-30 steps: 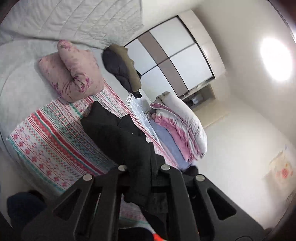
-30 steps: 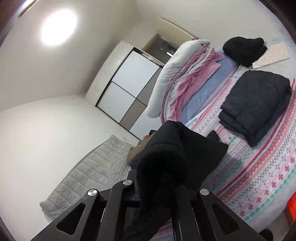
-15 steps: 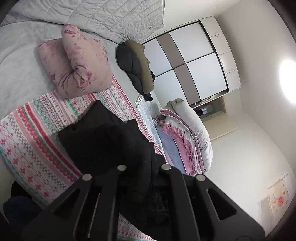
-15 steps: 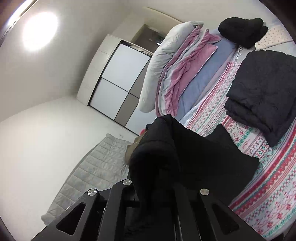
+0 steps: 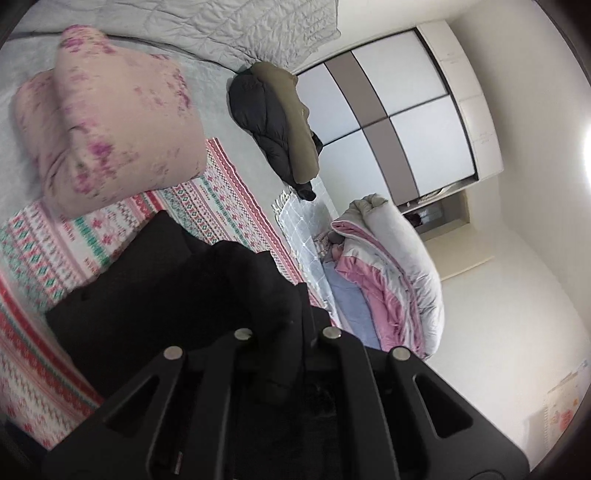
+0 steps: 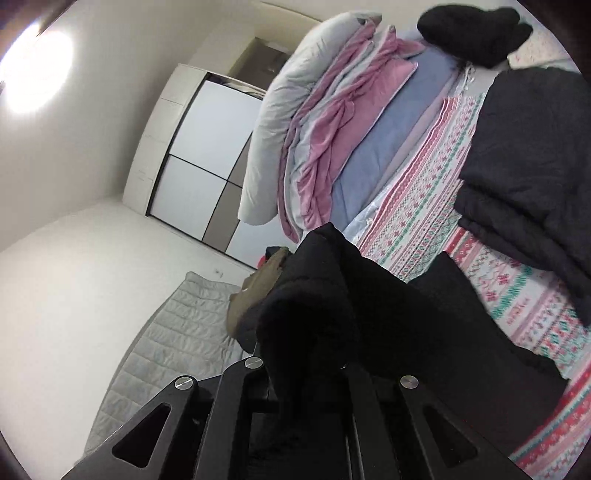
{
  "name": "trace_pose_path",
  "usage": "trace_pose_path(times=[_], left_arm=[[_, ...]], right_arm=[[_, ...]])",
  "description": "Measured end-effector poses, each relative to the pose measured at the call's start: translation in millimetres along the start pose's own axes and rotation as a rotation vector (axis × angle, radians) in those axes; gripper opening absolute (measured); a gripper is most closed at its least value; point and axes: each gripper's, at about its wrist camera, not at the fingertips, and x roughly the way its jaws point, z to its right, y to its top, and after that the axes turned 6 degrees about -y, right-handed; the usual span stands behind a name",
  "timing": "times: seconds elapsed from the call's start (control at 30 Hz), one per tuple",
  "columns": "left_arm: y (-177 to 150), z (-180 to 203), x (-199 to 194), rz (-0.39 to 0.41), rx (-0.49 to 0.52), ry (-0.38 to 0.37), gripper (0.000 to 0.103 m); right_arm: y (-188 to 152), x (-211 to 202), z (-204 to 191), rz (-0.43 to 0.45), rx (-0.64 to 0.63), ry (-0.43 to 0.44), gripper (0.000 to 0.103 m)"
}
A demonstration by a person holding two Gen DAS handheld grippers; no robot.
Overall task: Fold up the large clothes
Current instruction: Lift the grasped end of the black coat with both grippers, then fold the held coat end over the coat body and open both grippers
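Note:
A black garment (image 5: 155,295) lies partly on the patterned red, white and green bedspread (image 5: 221,206), and one end rises into my left gripper (image 5: 284,332), which is shut on it. The cloth bunches over the left gripper's fingertips and hides them. In the right wrist view the same black garment (image 6: 424,325) is gathered in my right gripper (image 6: 299,358), also shut on it, with a thick fold draped over the jaws. The rest spreads toward the bedspread (image 6: 424,206).
A pink floral pillow (image 5: 110,118) lies by the garment's far side. A dark and olive coat pile (image 5: 280,125) sits near the wardrobe (image 5: 399,110). Folded dark clothing (image 6: 528,166), a black bundle (image 6: 476,33) and rolled pink, blue and white quilts (image 6: 332,129) crowd the bed.
Both grippers have carried the black garment across the bed toward the pillow and folded dark clothing. More of it now lies spread on the bedspread. Both stayed shut.

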Motion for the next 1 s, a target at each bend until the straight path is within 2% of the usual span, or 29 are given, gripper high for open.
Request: trace_pose_path(times=[0.07,0.2,0.3,0.37,0.5,0.63,0.73,0.8,0.87,0.9,0.93,1.0], left_arm=[[11,3,30,-0.025,0.018,0.023,0.009],[29,-6,93,-0.034,0.034,0.094,0.009],[36,-34,147,-0.047,0.000,0.226,0.009],[40,-54,171,-0.065,-0.083,0.231,0.009],[44,-58,196,-0.051,-0.062,0.234,0.009],[52,-64,209,-0.009,-0.067,0.217,0.009],[50,-73,231,-0.013,-0.015,0.259,0.010],[43,-86,251,-0.088,0.063,0.310,0.017],[42,-107,268,-0.181,0.049,0.354,0.021],[43,-109,269,-0.203,0.039,0.355,0.022],[47,-104,264,-0.200,0.050,0.328,0.023],[51,-81,247,-0.151,0.148,0.297,0.035]], right_arm=[[12,30,7,-0.031,0.022,0.002,0.007],[31,82,29,-0.054,0.052,-0.075,0.007],[42,122,55,-0.054,0.087,-0.167,0.007],[48,152,70,-0.084,0.096,-0.209,0.007],[54,191,70,-0.103,0.050,-0.251,0.007],[63,206,58,-0.076,0.027,-0.214,0.007],[62,223,59,-0.073,0.000,-0.229,0.007],[60,238,75,-0.101,0.003,-0.285,0.011],[58,254,106,-0.182,0.055,-0.354,0.014],[59,257,116,-0.209,0.084,-0.359,0.016],[62,258,125,-0.241,0.116,-0.350,0.016],[71,254,126,-0.258,0.122,-0.330,0.020]])
